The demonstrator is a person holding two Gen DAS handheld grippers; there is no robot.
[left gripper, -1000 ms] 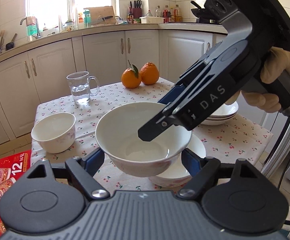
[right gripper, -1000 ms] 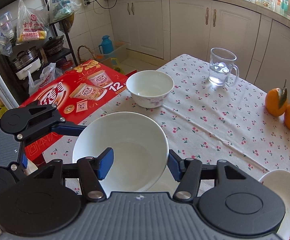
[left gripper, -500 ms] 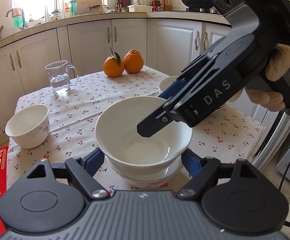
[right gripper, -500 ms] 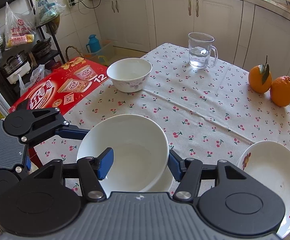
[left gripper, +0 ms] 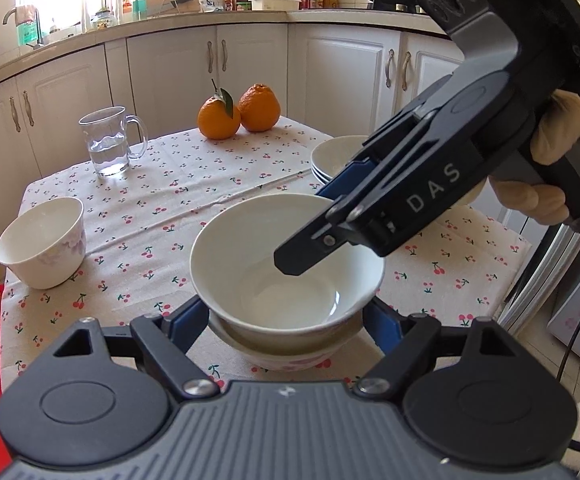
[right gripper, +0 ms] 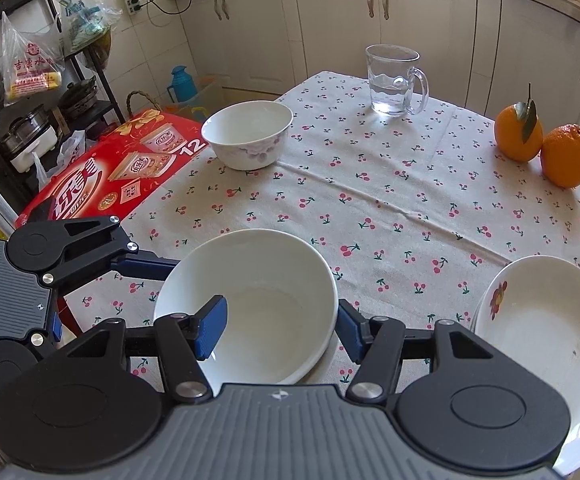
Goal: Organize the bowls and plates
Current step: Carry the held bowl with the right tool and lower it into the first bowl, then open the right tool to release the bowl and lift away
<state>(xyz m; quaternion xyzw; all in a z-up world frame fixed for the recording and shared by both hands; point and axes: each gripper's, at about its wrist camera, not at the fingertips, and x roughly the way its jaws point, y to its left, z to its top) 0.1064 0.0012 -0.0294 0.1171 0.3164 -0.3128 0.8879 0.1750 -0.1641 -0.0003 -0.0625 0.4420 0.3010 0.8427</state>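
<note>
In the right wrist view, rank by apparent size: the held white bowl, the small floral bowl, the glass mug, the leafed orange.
1. held white bowl, though nearness to the camera inflates it
2. small floral bowl
3. glass mug
4. leafed orange

The mug and orange look close; their order is unsure.

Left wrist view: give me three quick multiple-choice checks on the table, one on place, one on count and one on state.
1. Where does the nearest white bowl sit?
A. on the red box
B. nested in the floral bowl
C. on the plate stack

2. How many oranges are there?
A. two
B. one
C. four

3. What state is the glass mug in?
A. tipped over
B. upright and empty
C. upright, partly filled with water

Key:
1. B, a floral rim shows just beneath it.
2. A, the pair sits side by side at the far edge.
3. C, a waterline shows in its lower part.
</note>
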